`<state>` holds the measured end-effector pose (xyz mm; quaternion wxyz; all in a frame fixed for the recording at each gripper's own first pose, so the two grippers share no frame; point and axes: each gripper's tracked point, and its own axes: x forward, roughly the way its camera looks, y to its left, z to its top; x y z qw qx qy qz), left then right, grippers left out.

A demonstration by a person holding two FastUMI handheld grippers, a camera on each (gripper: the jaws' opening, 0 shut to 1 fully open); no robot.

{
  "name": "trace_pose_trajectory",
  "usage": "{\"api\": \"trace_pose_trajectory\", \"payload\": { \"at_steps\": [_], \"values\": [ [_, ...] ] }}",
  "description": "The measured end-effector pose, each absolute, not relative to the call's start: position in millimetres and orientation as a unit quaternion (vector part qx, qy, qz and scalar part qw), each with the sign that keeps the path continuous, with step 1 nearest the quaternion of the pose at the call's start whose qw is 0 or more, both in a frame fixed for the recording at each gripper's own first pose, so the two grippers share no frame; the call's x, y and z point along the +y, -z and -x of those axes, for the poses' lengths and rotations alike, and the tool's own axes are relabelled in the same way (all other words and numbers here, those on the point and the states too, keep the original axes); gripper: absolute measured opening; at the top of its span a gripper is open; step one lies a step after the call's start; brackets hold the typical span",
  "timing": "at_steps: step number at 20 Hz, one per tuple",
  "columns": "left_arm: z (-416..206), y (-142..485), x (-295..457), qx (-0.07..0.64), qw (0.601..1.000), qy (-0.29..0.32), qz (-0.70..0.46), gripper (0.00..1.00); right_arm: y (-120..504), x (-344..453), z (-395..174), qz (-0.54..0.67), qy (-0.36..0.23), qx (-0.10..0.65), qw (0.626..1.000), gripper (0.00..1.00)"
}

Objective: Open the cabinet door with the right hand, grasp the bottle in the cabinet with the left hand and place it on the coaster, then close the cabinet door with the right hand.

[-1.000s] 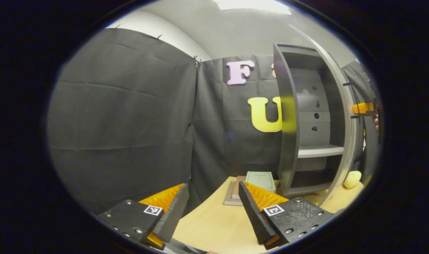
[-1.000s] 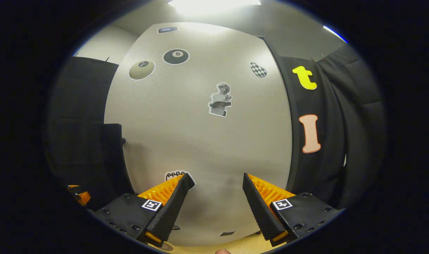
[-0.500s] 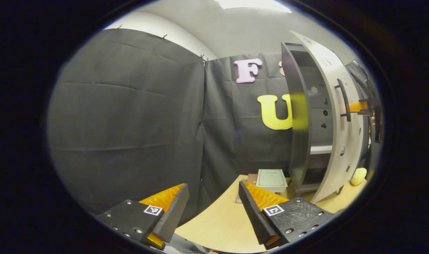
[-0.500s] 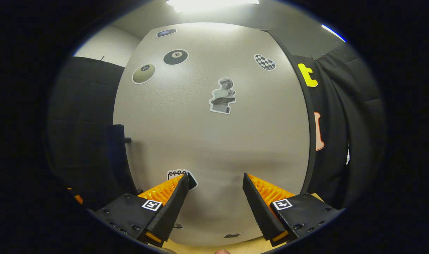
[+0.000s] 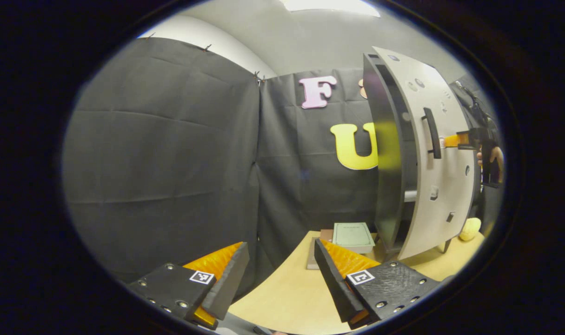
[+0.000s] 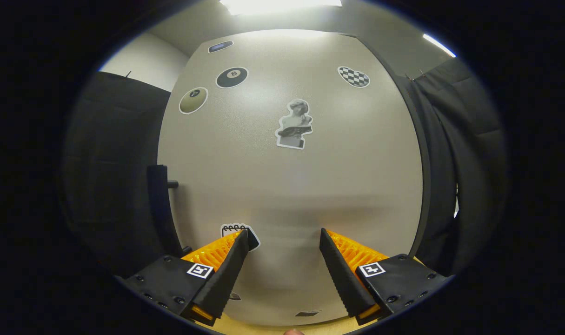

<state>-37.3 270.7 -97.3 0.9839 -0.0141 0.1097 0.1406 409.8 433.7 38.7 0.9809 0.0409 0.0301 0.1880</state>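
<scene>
Cabinet door (image 6: 291,186) nearly shut; right gripper (image 6: 284,242) spread against it.

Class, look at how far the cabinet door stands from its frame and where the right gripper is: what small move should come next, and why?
Probably a further short push: the right gripper, fingers apart, faces the cabinet door, and a narrow gap remains at the cabinet beside the handle.

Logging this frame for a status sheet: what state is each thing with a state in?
cabinet door: nearly shut, a narrow gap left at its handle edge
left gripper: open, holding nothing, over the table
right gripper: open, fingers spread against the door's face
notebook: closed, lying flat
</scene>
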Motion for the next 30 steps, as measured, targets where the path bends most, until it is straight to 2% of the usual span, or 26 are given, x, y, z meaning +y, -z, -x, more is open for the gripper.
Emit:
{"api": "trace_pose_trajectory", "payload": {
  "at_steps": [6, 11, 17, 21, 27, 28, 30],
  "values": [
    [29, 93, 265, 0.104, 0.988, -0.114, 0.009, 0.85, -40, 436, -406, -0.034, -0.164, 0.025, 0.986, 0.98],
    [27, 74, 239, 0.091, 0.991, -0.102, 0.006, 0.85, -62, 416, -379, -0.055, -0.172, 0.007, 0.984, 0.98],
    [19, 38, 166, 0.068, 0.996, -0.058, -0.002, 0.88, -74, 333, -316, -0.033, -0.169, -0.005, 0.985, 0.98],
    [23, 16, 115, 0.054, 0.998, -0.034, -0.003, 0.85, -74, 271, -277, -0.027, -0.156, -0.008, 0.987, 0.98],
    [48, -19, 54, 0.04, 0.999, -0.01, -0.005, 0.85, -64, 177, -231, -0.031, -0.121, -0.006, 0.992, 0.98],
    [52, -24, 44, 0.038, 0.999, -0.007, -0.007, 0.89, -61, 163, -223, -0.031, -0.117, -0.007, 0.993, 0.98],
    [63, -33, 29, 0.033, 0.999, -0.004, -0.009, 0.86, -55, 141, -212, -0.028, -0.11, -0.007, 0.993, 0.98]
  ]
}}
